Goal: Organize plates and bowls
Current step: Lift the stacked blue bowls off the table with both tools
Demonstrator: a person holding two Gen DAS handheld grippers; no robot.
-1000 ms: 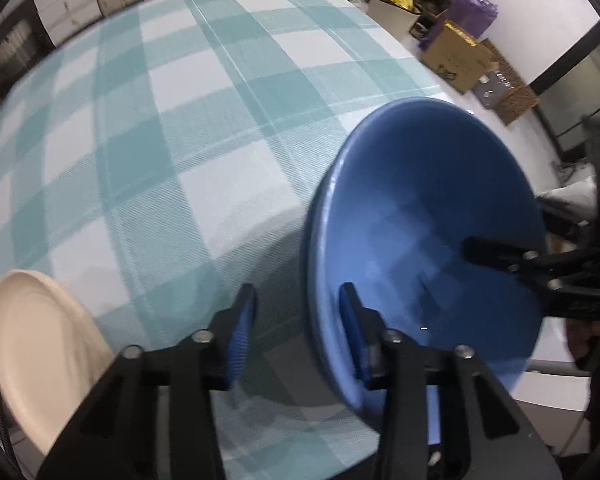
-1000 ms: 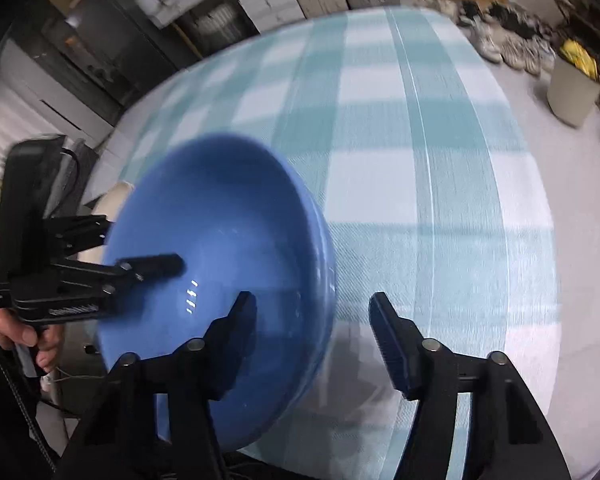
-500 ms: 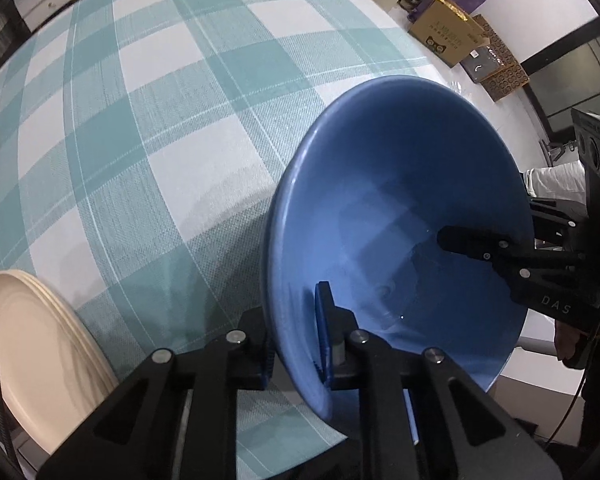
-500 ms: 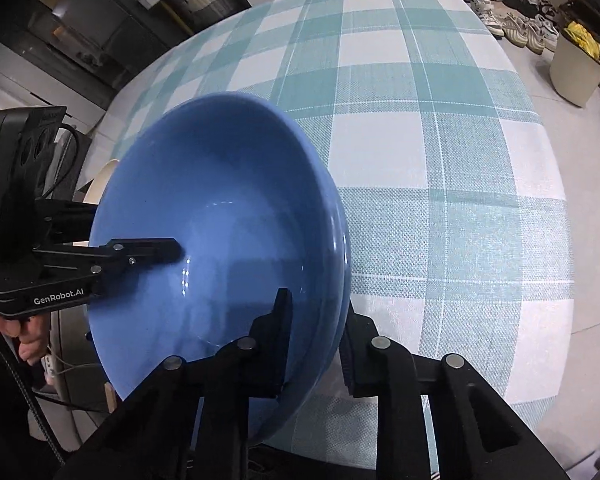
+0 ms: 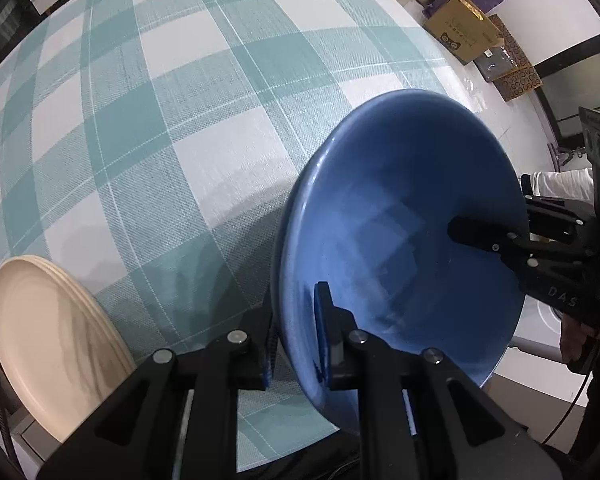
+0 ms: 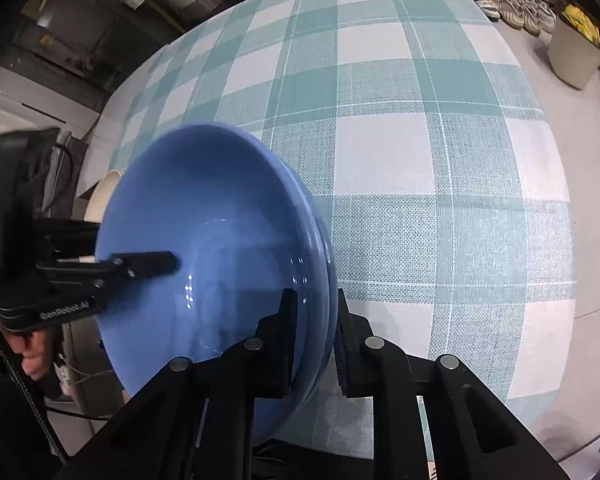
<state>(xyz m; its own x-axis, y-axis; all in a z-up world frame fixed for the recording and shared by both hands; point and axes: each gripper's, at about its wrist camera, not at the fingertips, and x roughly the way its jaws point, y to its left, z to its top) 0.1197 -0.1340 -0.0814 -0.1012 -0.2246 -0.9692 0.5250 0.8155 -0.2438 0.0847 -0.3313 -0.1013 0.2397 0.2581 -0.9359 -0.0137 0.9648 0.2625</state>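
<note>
At the near edge of the checked tablecloth (image 5: 204,128) the blue bowl (image 5: 400,220) sat between the two grippers, its mouth facing up and slightly tilted. The left gripper (image 5: 296,336) was clamped on the bowl's left rim, one finger inside and one outside; the right gripper (image 6: 314,320) pinched the opposite rim the same way. The bowl thus lay straight ahead of both jaws, each hand equally near. A stack of cream plates (image 5: 48,336) rested to the near left, just beside the bowl, likely where it belonged next.
</note>
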